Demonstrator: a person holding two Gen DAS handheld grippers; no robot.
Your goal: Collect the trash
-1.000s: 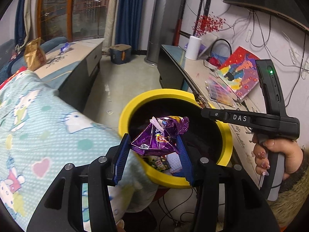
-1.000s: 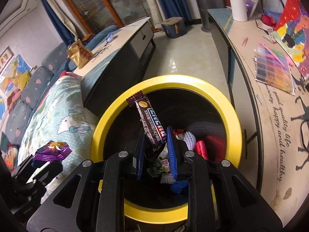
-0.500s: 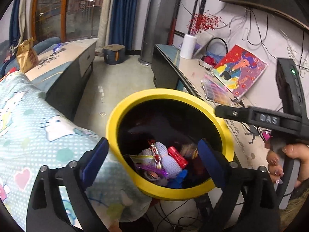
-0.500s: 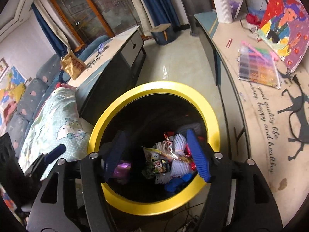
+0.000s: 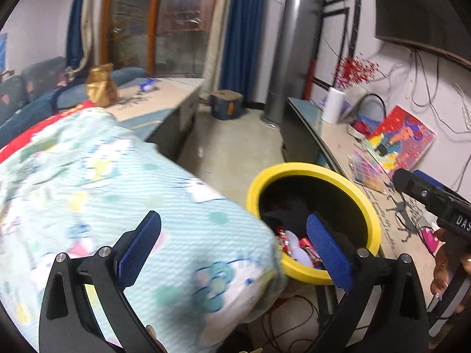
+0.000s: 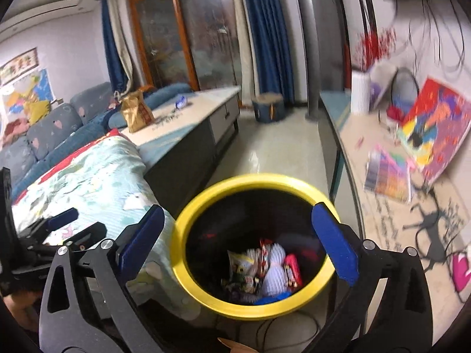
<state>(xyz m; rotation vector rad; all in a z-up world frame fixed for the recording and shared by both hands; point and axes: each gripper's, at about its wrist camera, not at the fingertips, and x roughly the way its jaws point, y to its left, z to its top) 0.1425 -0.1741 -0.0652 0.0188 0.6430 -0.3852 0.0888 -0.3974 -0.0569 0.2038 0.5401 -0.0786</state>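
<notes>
Both our grippers are spread as wide as they go right now, jaws having just been opening, and there's nothing between the blue pads of either one. The left gripper [image 5: 232, 253] hangs over the edge of a cartoon-print blanket [image 5: 123, 194], which fills the space under and to the left of it. The yellow-rimmed trash bin [image 5: 297, 169] sits just ahead and to the right of it, with its right pad [image 5: 328, 253] overlapping the bin's near rim in our view.

The right gripper [image 6: 237, 244] is pretty much centred over that same bin [image 6: 256, 178], looking down into the black inside. The trash [image 6: 265, 267] is down at the bottom: a heap of snack wrappers, something white and ribbed, a red packet. It's directly ahead of and below the open pads.

Further out, left of the grippers, there's a low cabinet [image 6: 188, 123] with a gold snack bag [image 6: 137, 111] and a small blue wrapper [image 6: 180, 101] on top. Off to the right runs a long counter [image 6: 362, 135] with a colourful painting [image 6: 435, 123] leaning on the wall.
</notes>
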